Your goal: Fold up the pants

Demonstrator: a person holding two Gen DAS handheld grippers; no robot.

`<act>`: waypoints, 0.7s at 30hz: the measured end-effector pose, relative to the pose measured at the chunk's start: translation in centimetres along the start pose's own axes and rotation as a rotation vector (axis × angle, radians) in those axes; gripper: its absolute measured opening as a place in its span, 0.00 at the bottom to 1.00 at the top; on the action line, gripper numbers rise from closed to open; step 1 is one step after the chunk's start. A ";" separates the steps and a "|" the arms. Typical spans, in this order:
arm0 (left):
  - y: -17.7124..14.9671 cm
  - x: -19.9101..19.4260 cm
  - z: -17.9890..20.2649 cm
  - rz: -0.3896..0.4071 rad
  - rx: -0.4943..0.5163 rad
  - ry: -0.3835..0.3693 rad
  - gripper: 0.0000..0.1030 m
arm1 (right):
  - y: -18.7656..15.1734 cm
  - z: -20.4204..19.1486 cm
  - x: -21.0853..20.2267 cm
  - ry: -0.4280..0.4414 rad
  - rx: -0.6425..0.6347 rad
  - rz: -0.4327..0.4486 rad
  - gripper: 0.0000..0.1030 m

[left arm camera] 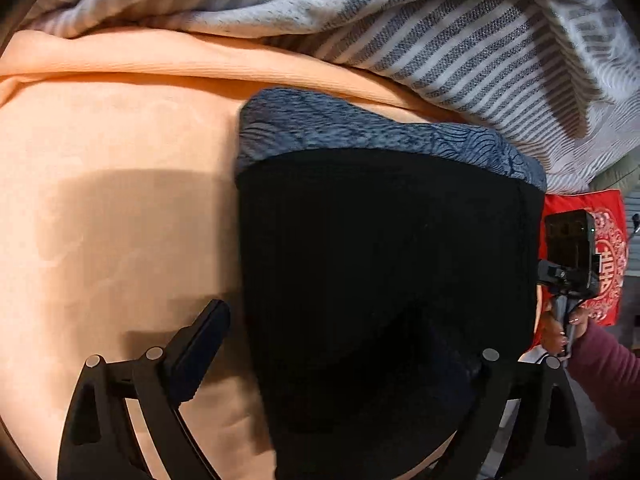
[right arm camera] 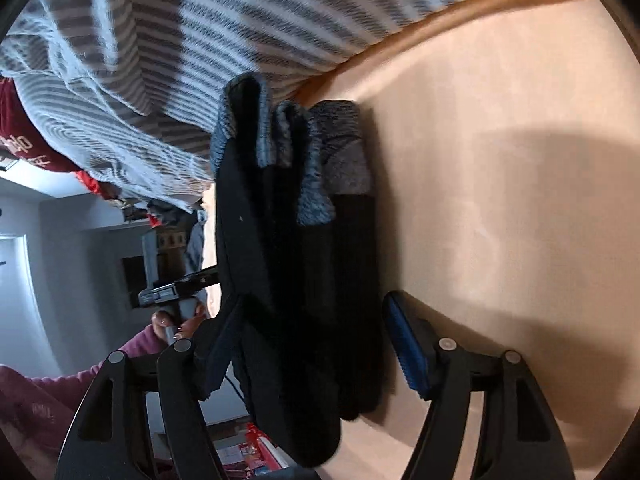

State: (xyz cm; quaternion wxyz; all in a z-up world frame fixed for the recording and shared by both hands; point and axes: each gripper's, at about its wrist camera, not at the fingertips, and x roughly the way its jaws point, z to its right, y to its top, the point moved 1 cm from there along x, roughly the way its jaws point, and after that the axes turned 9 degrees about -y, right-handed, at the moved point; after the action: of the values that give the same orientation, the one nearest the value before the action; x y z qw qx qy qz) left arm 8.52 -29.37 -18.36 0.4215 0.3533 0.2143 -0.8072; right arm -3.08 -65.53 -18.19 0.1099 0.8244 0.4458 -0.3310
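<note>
The pants [left arm camera: 384, 264] are black with a blue-grey patterned waistband [left arm camera: 360, 128], folded into a stack on the peach bed sheet [left arm camera: 112, 184]. My left gripper [left arm camera: 340, 360] is open around the near end of the stack; its left finger [left arm camera: 200, 344] shows, the right one is hidden by cloth. In the right wrist view the pants [right arm camera: 296, 264] show as stacked layers edge-on, waistband [right arm camera: 280, 140] far. My right gripper [right arm camera: 312, 360] is open, with the blue-padded right finger [right arm camera: 408, 344] beside the stack and the left finger behind cloth.
A grey-and-white striped blanket [left arm camera: 440, 32] lies bunched along the far side of the bed, also in the right wrist view [right arm camera: 200, 28]. A red cloth [left arm camera: 600, 256] hangs past the bed edge. The other gripper's body and hand [left arm camera: 568, 280] are at right.
</note>
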 end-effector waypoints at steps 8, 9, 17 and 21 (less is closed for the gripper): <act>-0.3 0.3 2.2 0.056 0.018 0.061 0.80 | 0.9 -0.1 -0.1 -0.007 0.065 -0.001 0.60; -0.5 0.1 2.6 0.066 0.026 0.069 0.77 | 0.8 -0.1 -0.4 -0.008 0.076 0.003 0.53; -1.4 -1.8 6.1 0.114 0.046 0.117 0.61 | -0.9 -2.4 -1.9 0.041 0.126 0.048 0.41; -3.2 -2.7 8.0 0.106 0.074 0.129 0.61 | -2.4 -3.1 -3.6 0.047 0.119 0.043 0.41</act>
State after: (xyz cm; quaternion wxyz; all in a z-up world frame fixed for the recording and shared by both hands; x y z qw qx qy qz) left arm 3.83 -31.34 -10.90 0.4354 0.4309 0.1920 -0.7668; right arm -4.99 -65.05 -13.23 0.0574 0.8465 0.4099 -0.3348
